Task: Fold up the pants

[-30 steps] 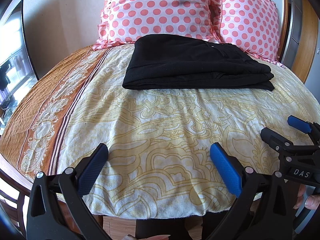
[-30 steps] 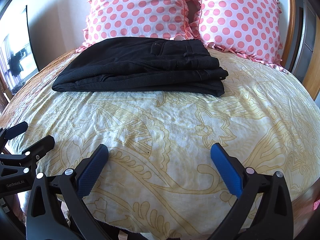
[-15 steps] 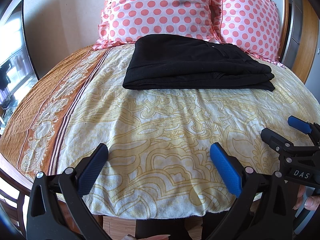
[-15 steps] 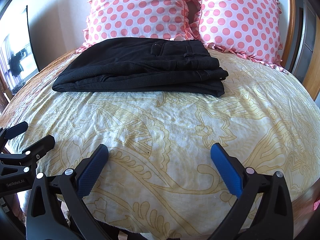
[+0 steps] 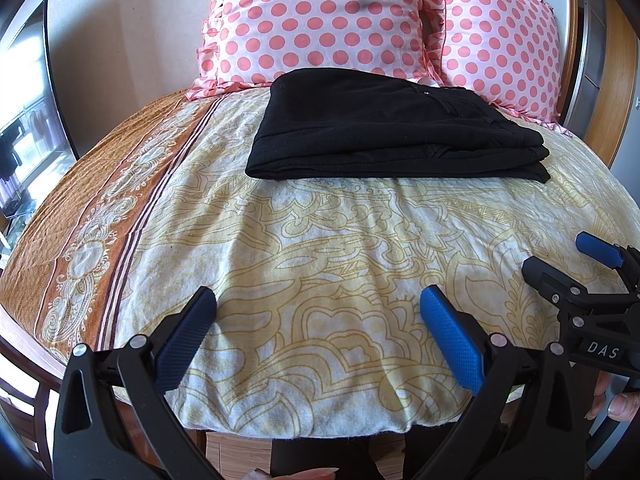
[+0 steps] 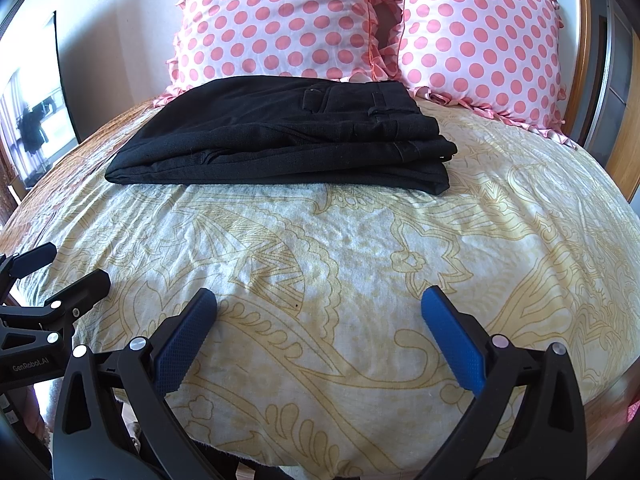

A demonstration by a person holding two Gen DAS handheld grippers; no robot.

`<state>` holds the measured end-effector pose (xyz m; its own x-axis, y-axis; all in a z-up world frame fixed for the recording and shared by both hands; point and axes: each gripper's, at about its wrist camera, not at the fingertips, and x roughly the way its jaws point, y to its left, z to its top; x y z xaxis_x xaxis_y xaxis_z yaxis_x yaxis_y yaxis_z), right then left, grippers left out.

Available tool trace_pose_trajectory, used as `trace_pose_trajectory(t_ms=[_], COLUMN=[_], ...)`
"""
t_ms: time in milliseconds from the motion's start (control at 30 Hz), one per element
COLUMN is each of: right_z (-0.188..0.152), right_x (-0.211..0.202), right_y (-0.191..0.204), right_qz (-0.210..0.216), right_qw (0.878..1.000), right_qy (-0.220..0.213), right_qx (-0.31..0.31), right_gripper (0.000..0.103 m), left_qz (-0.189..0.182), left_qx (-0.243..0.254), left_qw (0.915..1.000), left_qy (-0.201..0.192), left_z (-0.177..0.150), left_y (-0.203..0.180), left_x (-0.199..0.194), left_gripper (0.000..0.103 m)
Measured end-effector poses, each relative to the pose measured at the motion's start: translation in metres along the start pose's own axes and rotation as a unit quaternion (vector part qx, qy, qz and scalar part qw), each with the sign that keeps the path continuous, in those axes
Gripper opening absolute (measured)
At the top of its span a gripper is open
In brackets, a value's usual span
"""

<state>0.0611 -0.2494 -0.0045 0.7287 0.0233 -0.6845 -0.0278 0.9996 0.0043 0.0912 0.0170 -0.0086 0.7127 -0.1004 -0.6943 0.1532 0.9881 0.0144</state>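
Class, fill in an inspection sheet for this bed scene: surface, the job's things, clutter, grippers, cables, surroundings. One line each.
Surface: bedspread, cream with yellow swirls, orange border on one side.
Job's things: black pants folded into a flat stack, lying near the pillows.
Clutter: nothing seen.
Grippers: left gripper and right gripper both open, empty, near the foot of the bed, far from the pants.
Cables: nothing seen.
Surroundings: two polka-dot pillows at the head, wooden headboard behind.
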Motion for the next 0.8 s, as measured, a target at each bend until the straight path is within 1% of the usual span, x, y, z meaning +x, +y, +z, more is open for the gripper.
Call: trace_pose_trajectory(t_ms=[800], right_z=[0.0003], right_x=[0.0008], right_y=[0.0020], right_qz=[-0.001], right_qw=[1.000], right_qy=[-0.002], right_qx=[0.001], right_gripper=[0.102], left_qz=[-0.003], left_qx=[0.001], left_qw=[1.0000], left_qy=[0.000], left_z=[0.0005], left_y=[0.0051], left_x=[0.0017], left_gripper=[0.101])
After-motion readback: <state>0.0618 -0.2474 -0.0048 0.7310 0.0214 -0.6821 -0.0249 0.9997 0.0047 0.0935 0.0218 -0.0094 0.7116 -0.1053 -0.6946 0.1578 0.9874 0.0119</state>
